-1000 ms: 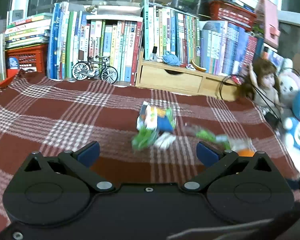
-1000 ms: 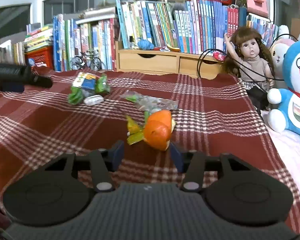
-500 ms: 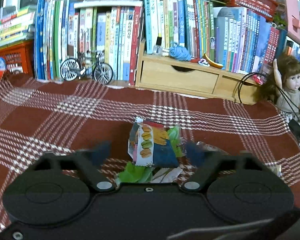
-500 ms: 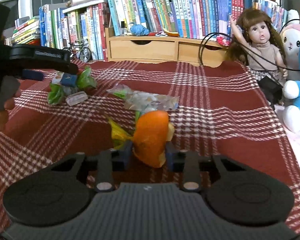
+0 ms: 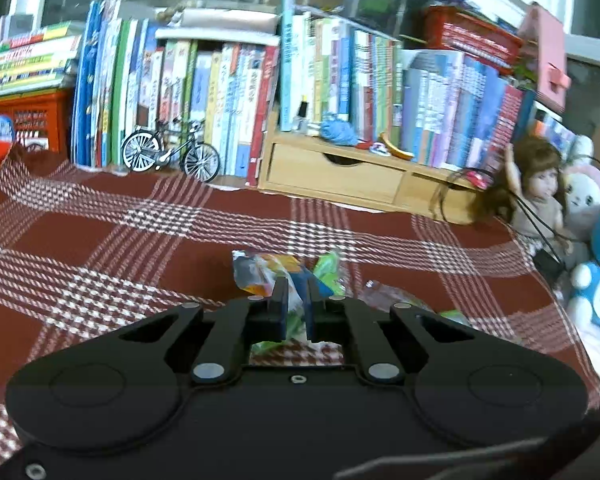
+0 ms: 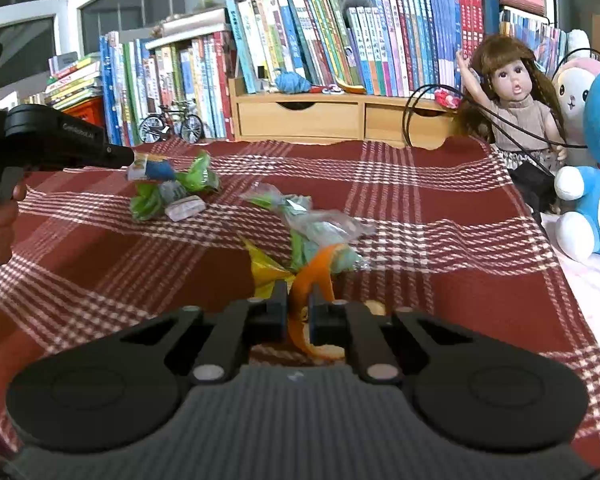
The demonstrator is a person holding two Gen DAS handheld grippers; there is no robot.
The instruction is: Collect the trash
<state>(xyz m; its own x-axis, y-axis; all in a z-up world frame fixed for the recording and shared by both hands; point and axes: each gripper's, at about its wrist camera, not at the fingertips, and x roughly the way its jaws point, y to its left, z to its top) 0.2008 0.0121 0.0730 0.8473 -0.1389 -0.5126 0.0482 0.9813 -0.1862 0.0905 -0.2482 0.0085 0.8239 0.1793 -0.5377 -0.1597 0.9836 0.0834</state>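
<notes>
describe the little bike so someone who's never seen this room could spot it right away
Look at the row of upright books behind the red checked cloth. The toy bicycle stands at their foot, left of the wooden drawer unit. It is the only thing with two spoked wheels.
</notes>
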